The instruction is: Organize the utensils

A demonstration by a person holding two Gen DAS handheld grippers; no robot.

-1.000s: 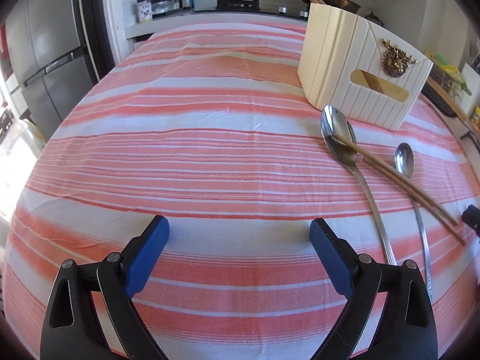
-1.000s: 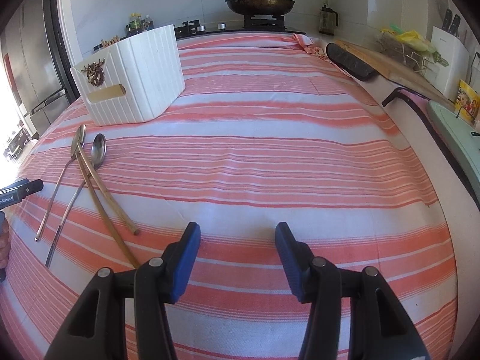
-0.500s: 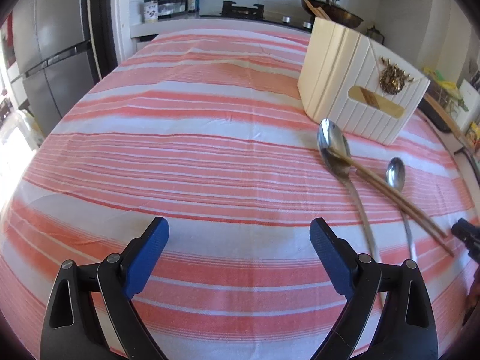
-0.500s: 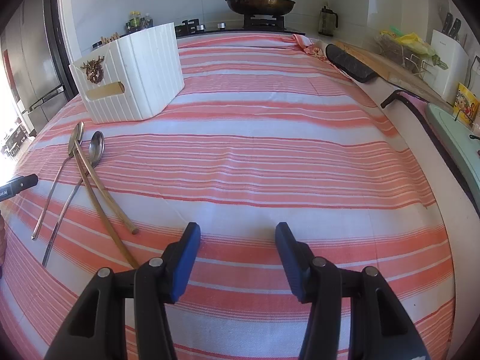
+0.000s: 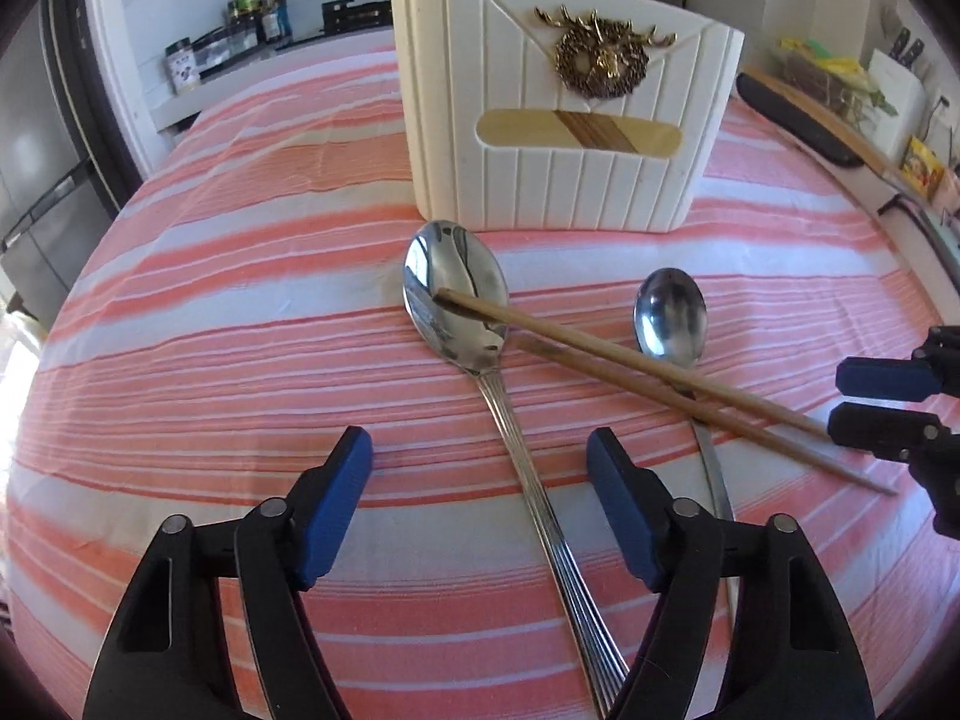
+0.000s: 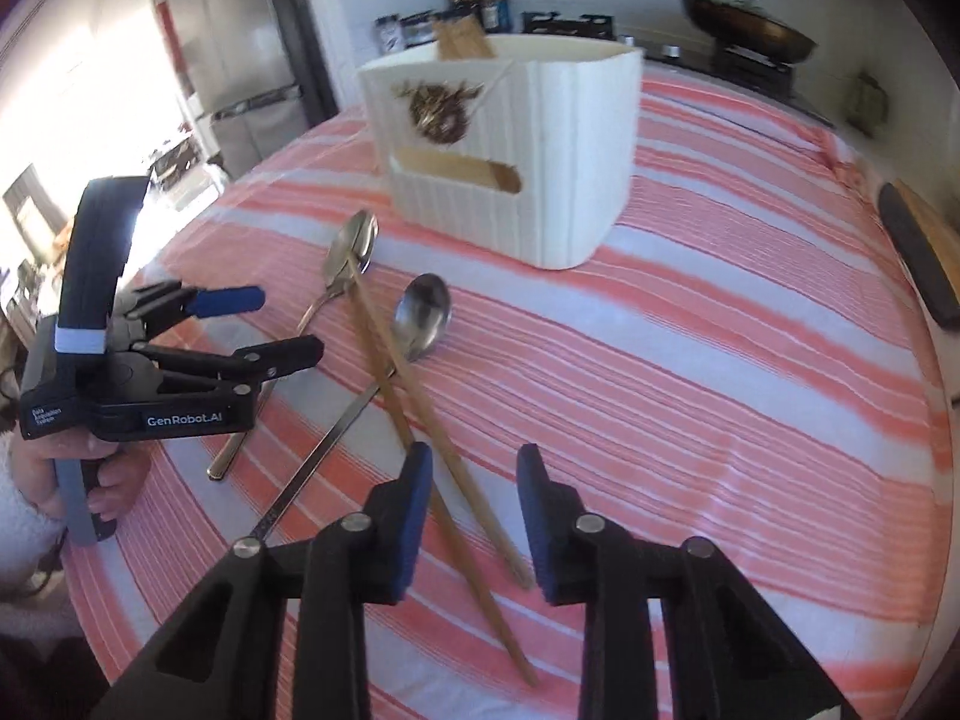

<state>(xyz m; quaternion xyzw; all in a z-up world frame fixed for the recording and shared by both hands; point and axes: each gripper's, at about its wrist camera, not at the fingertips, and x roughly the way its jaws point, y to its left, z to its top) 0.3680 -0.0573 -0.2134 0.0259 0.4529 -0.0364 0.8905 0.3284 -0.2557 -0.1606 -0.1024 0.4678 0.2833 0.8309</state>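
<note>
A large steel spoon [image 5: 456,306] [image 6: 351,246] and a smaller spoon [image 5: 669,315] [image 6: 423,315] lie on the striped cloth in front of a white ribbed utensil holder [image 5: 564,120] [image 6: 540,168] with chopsticks standing in it. Two wooden chopsticks [image 5: 630,360] [image 6: 414,396] lie crossed over both spoons. My left gripper [image 5: 480,504] [image 6: 258,327] straddles the large spoon's handle, its jaws closing but clear of the handle. My right gripper [image 6: 477,510] [image 5: 879,402] straddles the chopsticks' thin ends, its jaws closing with the pads not pressing.
A wok [image 6: 744,30] sits on the stove behind the table, with jars and bottles [image 5: 258,6] on the counter and a steel fridge [image 5: 36,150] at the left. A dark board [image 6: 918,258] lies along the table's right edge. A hand [image 6: 114,486] holds the left gripper's grip.
Both grippers have swung in toward the utensils, and both pairs of jaws have narrowed. The spoon handle now lies between the left jaws and the chopsticks between the right jaws.
</note>
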